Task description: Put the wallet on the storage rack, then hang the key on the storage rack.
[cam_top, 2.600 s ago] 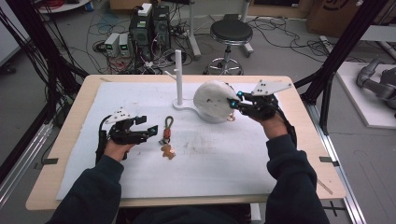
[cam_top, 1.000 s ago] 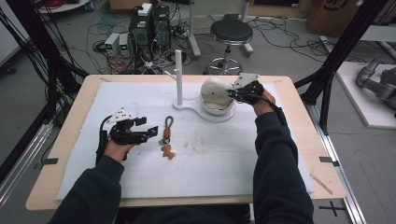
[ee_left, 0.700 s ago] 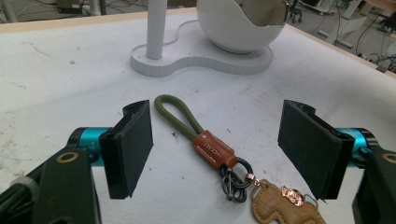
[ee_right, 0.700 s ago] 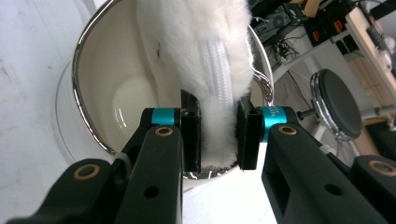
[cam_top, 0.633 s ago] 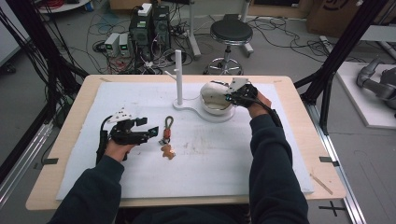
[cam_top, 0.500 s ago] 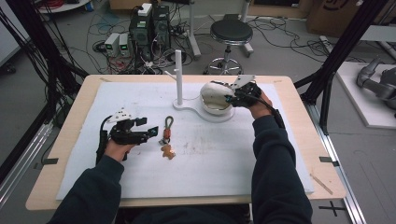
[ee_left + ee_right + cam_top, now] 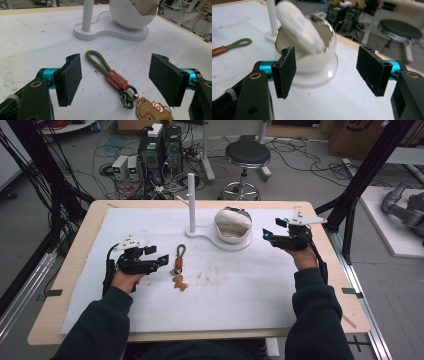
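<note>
- Two jaws of the right gripper have just been opening, nothing between them, the white bowl lying ahead.
- Left gripper is held spread; the keychain lies lengthwise ahead, loop pointed away.

right tool jaws just opening, empty; left tool gaping.

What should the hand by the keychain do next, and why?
Probably ease the left gripper forward and down so its open jaws close on the keychain's green loop. The keychain lies flat on the white mat right between those jaws, untouched. The right gripper has just been opening with nothing between its jaws, beside the white bowl.
</note>
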### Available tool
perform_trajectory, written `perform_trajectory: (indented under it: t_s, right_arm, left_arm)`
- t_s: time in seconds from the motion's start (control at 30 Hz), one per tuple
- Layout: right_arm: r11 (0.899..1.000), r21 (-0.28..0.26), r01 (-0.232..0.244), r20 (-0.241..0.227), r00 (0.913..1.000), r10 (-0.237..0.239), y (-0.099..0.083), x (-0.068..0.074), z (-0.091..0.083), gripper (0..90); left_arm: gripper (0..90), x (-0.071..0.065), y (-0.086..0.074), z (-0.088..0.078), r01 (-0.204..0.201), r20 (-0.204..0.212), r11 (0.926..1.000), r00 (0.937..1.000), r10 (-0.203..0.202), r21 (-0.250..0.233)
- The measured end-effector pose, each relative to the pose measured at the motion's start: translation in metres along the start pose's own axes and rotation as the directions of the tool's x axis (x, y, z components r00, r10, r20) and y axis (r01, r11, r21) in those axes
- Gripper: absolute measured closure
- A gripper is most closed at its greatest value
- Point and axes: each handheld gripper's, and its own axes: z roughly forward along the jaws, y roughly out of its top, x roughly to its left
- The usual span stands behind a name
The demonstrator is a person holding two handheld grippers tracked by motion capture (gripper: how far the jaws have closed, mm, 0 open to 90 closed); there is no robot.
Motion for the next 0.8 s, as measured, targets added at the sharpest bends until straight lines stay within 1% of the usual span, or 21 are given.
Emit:
perform_trajectory:
  t_s: [0.07,0.17,0.27,0.3,0.33,0.4,0.53,0.67,0.8]
  right_arm:
    - [0.999,0.016,-0.036,0.020,0.9992,0.036,-0.013,0.001,-0.011,30.1]
    - [0.997,0.028,-0.075,0.040,0.9965,0.074,-0.031,0.003,-0.022,28.7]
    - [0.996,0.044,-0.079,0.082,0.9938,0.075,-0.046,0.005,-0.026,26.2]
    - [0.993,0.066,-0.093,0.103,0.9909,0.086,-0.050,0.005,-0.026,24.0]
    - [0.993,0.066,-0.093,0.103,0.9909,0.086,-0.050,0.005,-0.026,24.0]
    - [0.992,0.068,-0.111,0.110,0.9886,0.103,-0.051,0.005,-0.027,21.8]
    - [0.990,0.066,-0.127,0.101,0.9876,0.120,-0.054,0.006,-0.030,21.8]
    - [0.988,0.074,-0.133,0.106,0.9865,0.124,-0.058,0.007,-0.030,21.9]
    - [0.991,0.064,-0.119,0.108,0.9879,0.112,-0.057,0.009,-0.030,22.0]
  left_arm:
    - [26.2,0.001,0.000,0.000,0.003,-0.003,1.0000,1.0000,-0.003,-0.008]
    - [26.0,0.001,0.000,-0.001,0.004,-0.014,0.9999,0.9999,-0.004,-0.012]
    - [23.6,0.001,0.001,-0.002,0.001,-0.031,0.9997,0.9995,-0.001,-0.026]
    - [19.2,0.001,0.001,-0.002,-0.005,-0.035,0.9996,0.9994,0.004,-0.029]
    - [19.2,0.000,0.002,-0.003,-0.012,-0.043,0.9994,0.9990,0.011,-0.032]
    - [18.8,0.000,0.002,-0.004,-0.016,-0.051,0.9991,0.9986,0.014,-0.040]
    - [18.8,0.001,0.002,-0.003,-0.017,-0.061,0.9994,0.9980,0.015,-0.029]
    - [18.8,0.002,0.001,-0.001,-0.013,-0.055,0.9997,0.9984,0.012,-0.019]
    - [18.8,0.002,0.000,0.000,-0.011,-0.038,0.9999,0.9992,0.011,-0.012]
